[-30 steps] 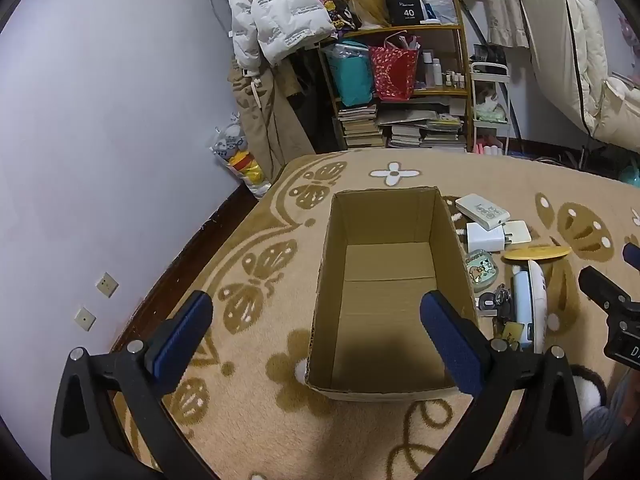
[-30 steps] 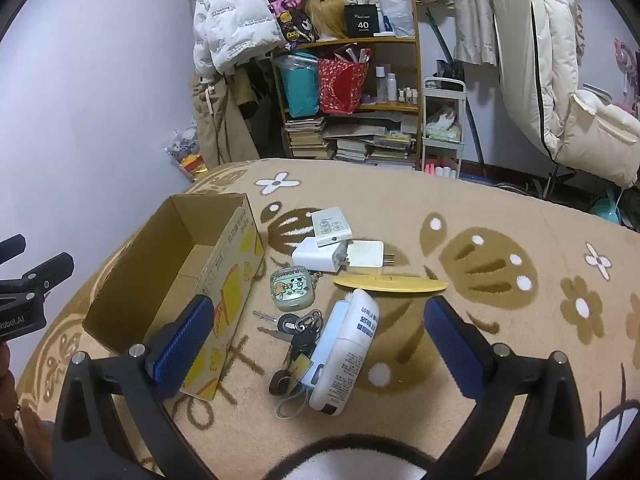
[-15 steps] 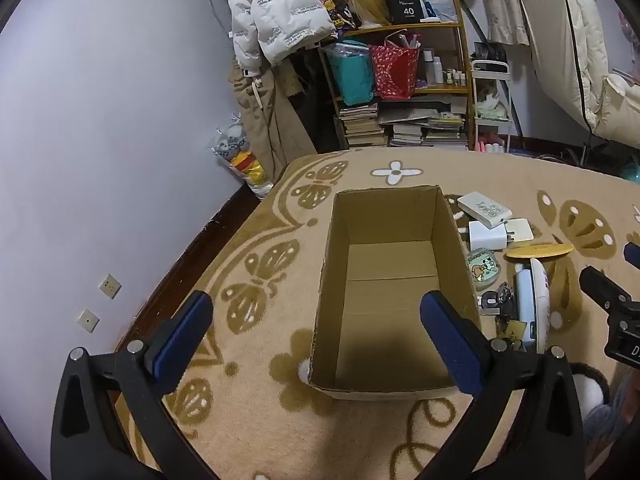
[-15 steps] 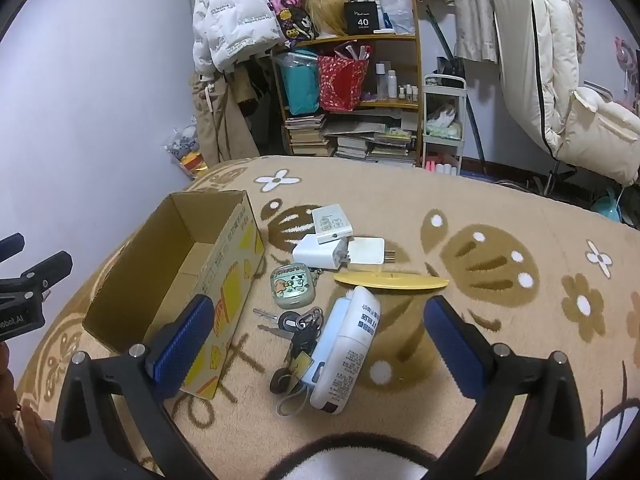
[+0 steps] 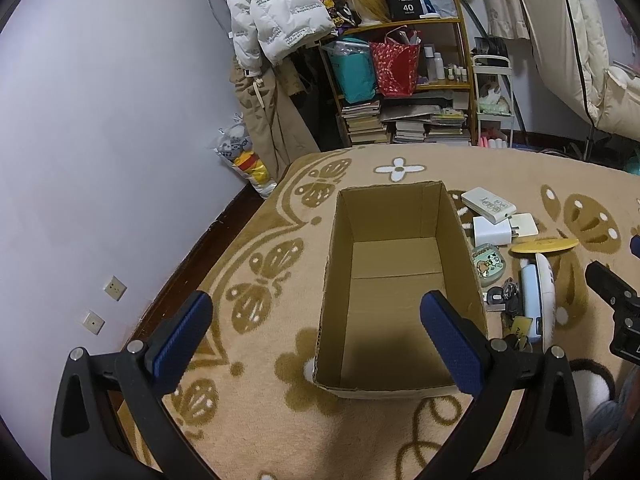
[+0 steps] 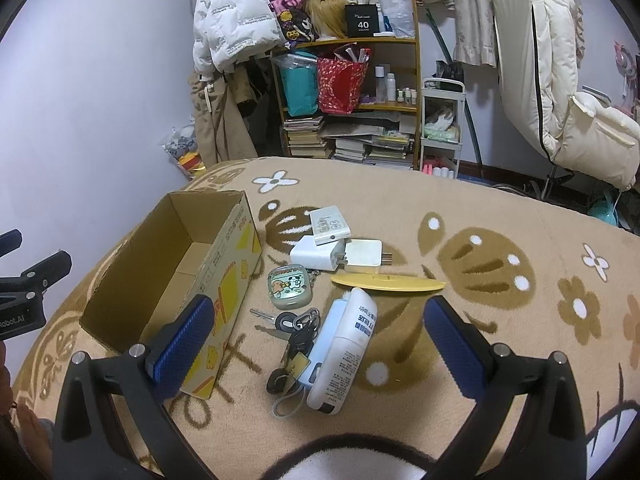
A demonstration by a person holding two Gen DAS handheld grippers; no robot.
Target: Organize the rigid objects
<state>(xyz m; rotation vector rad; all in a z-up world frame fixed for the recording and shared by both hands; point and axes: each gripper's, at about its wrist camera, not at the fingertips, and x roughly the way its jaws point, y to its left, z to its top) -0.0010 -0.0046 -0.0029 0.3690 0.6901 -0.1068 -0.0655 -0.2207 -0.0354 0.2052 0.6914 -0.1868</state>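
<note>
1. While the cardboard box (image 5: 394, 280) lies empty on the patterned blanket (image 6: 500, 320), nothing has yet been gathered, so the step in hand is judged to be a first pick.
2. The left gripper (image 5: 316, 332) is held above the near end of the box, its jaws spread wide and nothing between them.
3. The right gripper (image 6: 316, 344) is held over the items just right of the box, its jaws likewise spread and empty.
4. Nearest that gripper, right of the box, lies the white tube (image 6: 346, 352), touching a pale blue case (image 6: 324, 348), with a bunch of keys (image 6: 296, 328) just beside it on the box side.
5. Farther from the gripper and still right of the box are seen a yellow oval piece (image 6: 388, 282), a cartoon keychain case (image 6: 286, 284), two white chargers (image 6: 320, 256) touching each other, and a small white device (image 6: 330, 224) leaning on them.
6. For a clean pick, the tube is best taken across its narrow width, so that the case and keys are not dragged along.
7. Compared with the frame half a second ago, almost nothing is found changed: both grippers are equally spread, the items lie as they did, and only a slight drift of view is noticed.
</note>
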